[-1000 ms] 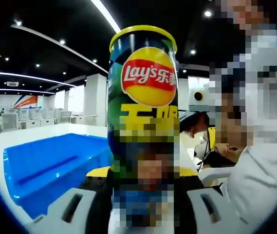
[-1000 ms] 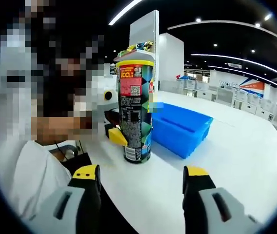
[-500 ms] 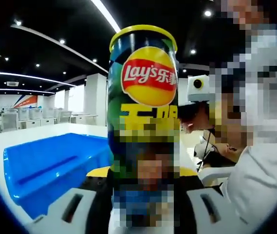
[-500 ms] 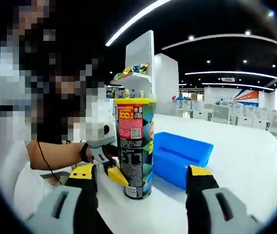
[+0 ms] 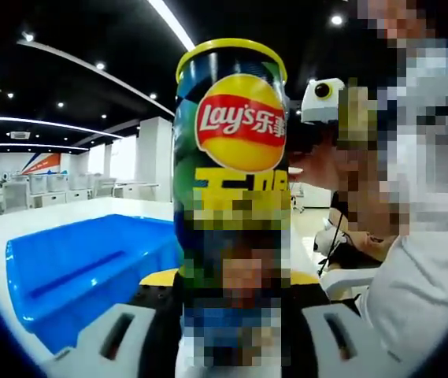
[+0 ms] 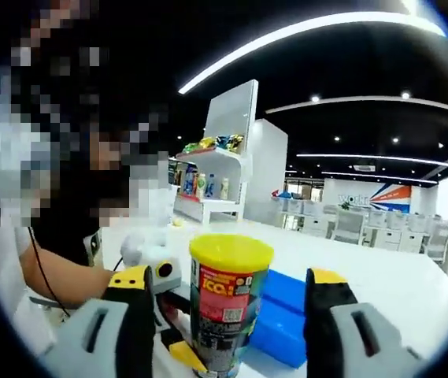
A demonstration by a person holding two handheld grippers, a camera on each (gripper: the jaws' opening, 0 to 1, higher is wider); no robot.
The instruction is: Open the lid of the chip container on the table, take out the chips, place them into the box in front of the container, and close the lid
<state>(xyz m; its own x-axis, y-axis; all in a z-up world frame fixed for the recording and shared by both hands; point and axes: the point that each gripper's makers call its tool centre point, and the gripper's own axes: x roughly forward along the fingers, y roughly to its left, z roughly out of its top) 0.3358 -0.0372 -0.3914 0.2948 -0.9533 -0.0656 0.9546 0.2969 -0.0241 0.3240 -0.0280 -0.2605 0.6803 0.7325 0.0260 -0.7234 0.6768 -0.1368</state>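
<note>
The left gripper (image 5: 231,315) clamps the chip container (image 5: 231,165) low on its body — steadying it upright on the table (image 6: 381,291). Above, the right gripper (image 6: 227,307) hangs spread, astride the yellow lid (image 6: 231,252). Behind — the blue box (image 6: 283,319).

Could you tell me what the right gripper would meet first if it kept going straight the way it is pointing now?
Most likely the yellow lid of the chip can, which stands between the right gripper's open jaws; depth is hard to judge.

Can (image 5: 231,197) lower label blurred.
</note>
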